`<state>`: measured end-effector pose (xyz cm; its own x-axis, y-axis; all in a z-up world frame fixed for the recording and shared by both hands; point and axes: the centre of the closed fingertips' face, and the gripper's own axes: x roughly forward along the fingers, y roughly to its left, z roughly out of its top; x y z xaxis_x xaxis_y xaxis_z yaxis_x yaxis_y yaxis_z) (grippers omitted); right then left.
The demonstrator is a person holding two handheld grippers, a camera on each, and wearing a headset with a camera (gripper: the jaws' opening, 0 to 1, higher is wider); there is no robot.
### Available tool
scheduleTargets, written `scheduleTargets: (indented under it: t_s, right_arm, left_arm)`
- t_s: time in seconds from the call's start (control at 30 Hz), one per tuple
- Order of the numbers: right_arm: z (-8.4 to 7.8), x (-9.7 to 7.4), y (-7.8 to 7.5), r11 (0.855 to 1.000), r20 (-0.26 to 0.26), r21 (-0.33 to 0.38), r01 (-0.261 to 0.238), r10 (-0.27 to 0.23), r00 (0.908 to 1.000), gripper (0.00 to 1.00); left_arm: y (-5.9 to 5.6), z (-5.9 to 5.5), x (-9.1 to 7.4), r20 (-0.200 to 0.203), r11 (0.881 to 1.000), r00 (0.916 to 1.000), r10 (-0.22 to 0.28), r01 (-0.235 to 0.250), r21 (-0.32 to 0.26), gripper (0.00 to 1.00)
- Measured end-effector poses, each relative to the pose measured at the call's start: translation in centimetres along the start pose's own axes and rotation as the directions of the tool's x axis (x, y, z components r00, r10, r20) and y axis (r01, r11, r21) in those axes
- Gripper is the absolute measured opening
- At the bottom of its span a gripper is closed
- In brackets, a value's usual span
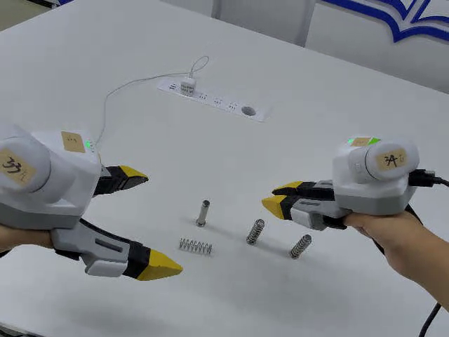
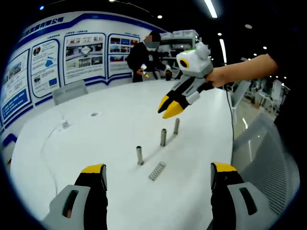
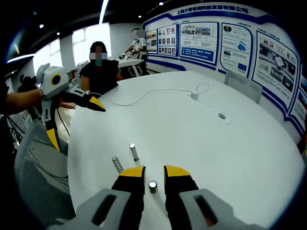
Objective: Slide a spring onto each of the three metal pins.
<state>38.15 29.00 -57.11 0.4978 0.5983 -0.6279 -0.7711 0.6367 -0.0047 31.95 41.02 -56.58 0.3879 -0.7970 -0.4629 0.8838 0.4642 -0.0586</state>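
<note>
Pins on the white table [image 1: 330, 133] numbered three, all upright in a loose row between my two grippers.

1. Bare pin [image 1: 203, 213]: it stood at my left end of the row and carried no spring.
2. Loose spring [image 1: 195, 246]: it lay flat on the table just beside the bare pin, on the side nearer to me, and did not touch it.
3. Second pin [image 1: 255, 232] and third pin [image 1: 301, 246]: each wore a spring around its shaft.

Left gripper [image 1: 146, 219]: I held it to the left of the row, well apart from the parts. My fingers were spread wide and held nothing. In the left gripper view, the loose spring and the bare pin lay ahead, between the two fingertips.

Right gripper [image 1: 278, 197]: I held it above the table just behind the two sprung pins. My fingers were drawn narrow with a small gap, and nothing was clamped. In the right gripper view, the top of one sprung pin showed below that gap, clear of both fingers; I could not tell which pin.

Power strip [image 1: 224, 103]: it lay at the far side of the table, with a white charger [image 1: 187, 86] plugged in.
</note>
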Motion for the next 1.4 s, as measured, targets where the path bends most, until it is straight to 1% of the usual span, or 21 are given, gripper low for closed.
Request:
scheduleTargets:
  t_s: [0.1, 0.13, 0.17, 0.23, 0.33, 0.4, 0.47, 0.7, 0.77, 0.87, 0.9, 1.07, 1.13, 1.27, 1.3, 1.37, 1.4]
  right_arm:
    - [-0.2, 0.6, 1.7, 0.998, -0.023, -0.051, -0.047, 0.046, 0.9987, 0.16]
    - [-0.4, 1.0, 2.4, 0.994, -0.038, -0.081, -0.070, 0.067, 0.9971, 0.16]
    - [-0.4, 1.1, 2.6, 0.994, -0.041, -0.084, -0.072, 0.069, 0.9968, 0.16]
    - [-0.6, 1.8, 3.7, 0.990, -0.052, -0.100, -0.099, 0.094, 0.9942, 0.17]
    - [-0.8, 2.5, 4.5, 0.987, -0.062, -0.102, -0.121, 0.115, 0.9914, 0.17]
    - [-1.3, 3.3, 5.3, 0.982, -0.086, -0.124, -0.146, 0.136, 0.9870, 0.17]
    - [-1.8, 3.9, 5.7, 0.977, -0.109, -0.141, -0.159, 0.145, 0.9835, 0.17]
    - [-3.1, 5.7, 6.8, 0.964, -0.159, -0.172, -0.201, 0.174, 0.9719, 0.17]
    - [-3.5, 6.2, 7.1, 0.961, -0.173, -0.174, -0.217, 0.187, 0.9670, 0.17]
    - [-4.3, 7.1, 7.2, 0.958, -0.199, -0.172, -0.228, 0.193, 0.9608, 0.17]
    - [-4.7, 7.5, 7.3, 0.957, -0.212, -0.172, -0.233, 0.195, 0.9576, 0.17]
    - [-5.7, 8.4, 7.2, 0.951, -0.248, -0.184, -0.247, 0.198, 0.9483, 0.17]
    - [-6.0, 8.6, 7.2, 0.949, -0.258, -0.188, -0.255, 0.202, 0.9447, 0.17]
    - [-6.2, 8.8, 7.5, 0.942, -0.264, -0.198, -0.270, 0.214, 0.9405, 0.17]
    - [-6.3, 8.8, 7.7, 0.937, -0.267, -0.210, -0.280, 0.220, 0.9382, 0.17]
    - [-6.5, 9.0, 7.6, 0.933, -0.271, -0.224, -0.283, 0.219, 0.9372, 0.17]
    - [-6.2, 9.0, 7.8, 0.930, -0.256, -0.228, -0.289, 0.229, 0.9391, 0.17]
  left_arm:
    - [0.0, -0.1, -0.2, 0.001, 1.000, 1.0000, 0.002, -0.002, -0.001, 0.91]
    - [0.0, -0.3, -0.2, -0.004, 1.000, 1.0000, 0.005, -0.005, -0.002, 0.91]
    - [0.0, -0.3, -0.3, -0.005, 1.000, 1.0000, 0.007, -0.007, -0.002, 0.92]
    - [0.2, -0.6, -0.5, -0.005, 1.000, 0.9999, 0.015, -0.015, -0.009, 0.92]
    - [0.5, -0.9, -0.7, -0.007, 0.999, 0.9997, 0.025, -0.025, -0.020, 0.92]
    - [0.8, -1.3, -0.8, -0.015, 0.999, 0.9994, 0.030, -0.030, -0.027, 0.91]
    - [0.9, -1.6, -0.9, -0.020, 0.999, 0.9993, 0.032, -0.032, -0.032, 0.91]
    - [1.5, -2.7, -1.1, -0.038, 0.997, 0.9983, 0.043, -0.045, -0.055, 0.90]
    - [1.6, -2.9, -1.2, -0.041, 0.997, 0.9984, 0.040, -0.042, -0.063, 0.90]
    - [1.7, -3.1, -1.1, -0.043, 0.997, 0.9985, 0.034, -0.037, -0.071, 0.89]
    - [1.7, -3.2, -1.1, -0.049, 0.997, 0.9982, 0.033, -0.036, -0.072, 0.89]
    - [1.8, -3.4, -1.0, -0.064, 0.997, 0.9976, 0.027, -0.032, -0.070, 0.89]
    - [1.8, -3.5, -1.0, -0.065, 0.997, 0.9977, 0.022, -0.027, -0.074, 0.88]
    - [1.6, -3.5, -0.9, -0.071, 0.997, 0.9973, 0.016, -0.021, -0.072, 0.87]
    - [1.5, -3.5, -0.9, -0.071, 0.997, 0.9974, 0.014, -0.019, -0.073, 0.87]
    - [1.4, -3.5, -0.9, -0.073, 0.997, 0.9973, 0.012, -0.017, -0.074, 0.87]
    - [1.3, -3.5, -0.9, -0.075, 0.997, 0.9971, 0.011, -0.017, -0.073, 0.87]
